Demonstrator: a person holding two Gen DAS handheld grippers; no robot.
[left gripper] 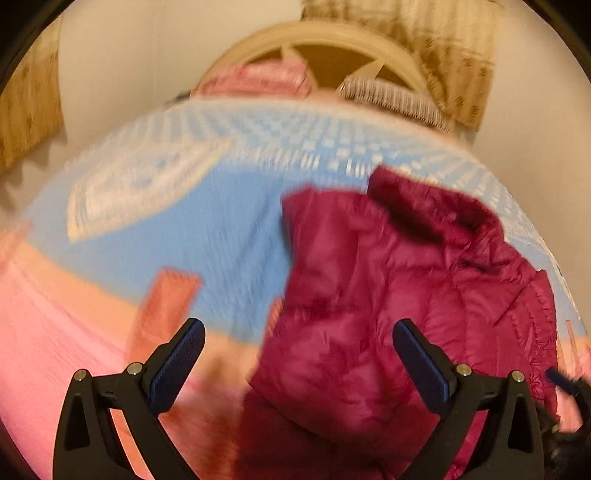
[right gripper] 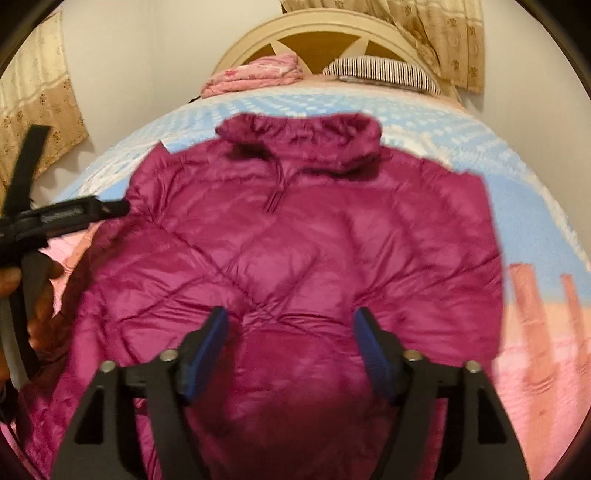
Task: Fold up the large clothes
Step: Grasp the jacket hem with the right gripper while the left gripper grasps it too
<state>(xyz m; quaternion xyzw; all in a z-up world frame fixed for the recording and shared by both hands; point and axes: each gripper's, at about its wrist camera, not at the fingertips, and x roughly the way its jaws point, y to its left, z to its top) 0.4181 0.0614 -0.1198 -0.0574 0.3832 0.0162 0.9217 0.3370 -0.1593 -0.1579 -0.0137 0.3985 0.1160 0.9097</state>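
Note:
A magenta quilted puffer jacket [right gripper: 295, 240] lies flat on the bed, collar toward the headboard, back side up. It also shows in the left wrist view [left gripper: 388, 295], at the right, blurred. My right gripper [right gripper: 293, 332] is open and empty, hovering over the jacket's lower middle. My left gripper [left gripper: 299, 343] is open and empty, above the jacket's left edge and the bedspread. The left gripper also shows at the left edge of the right wrist view [right gripper: 55, 218], beside the jacket's left shoulder.
The bed has a blue, white and pink bedspread [right gripper: 535, 206]. A folded pink blanket [right gripper: 255, 75] and a striped pillow [right gripper: 384, 72] lie by the cream headboard [right gripper: 325, 29]. Patterned curtains [right gripper: 443, 33] hang behind, and more curtain [right gripper: 33, 110] at the left.

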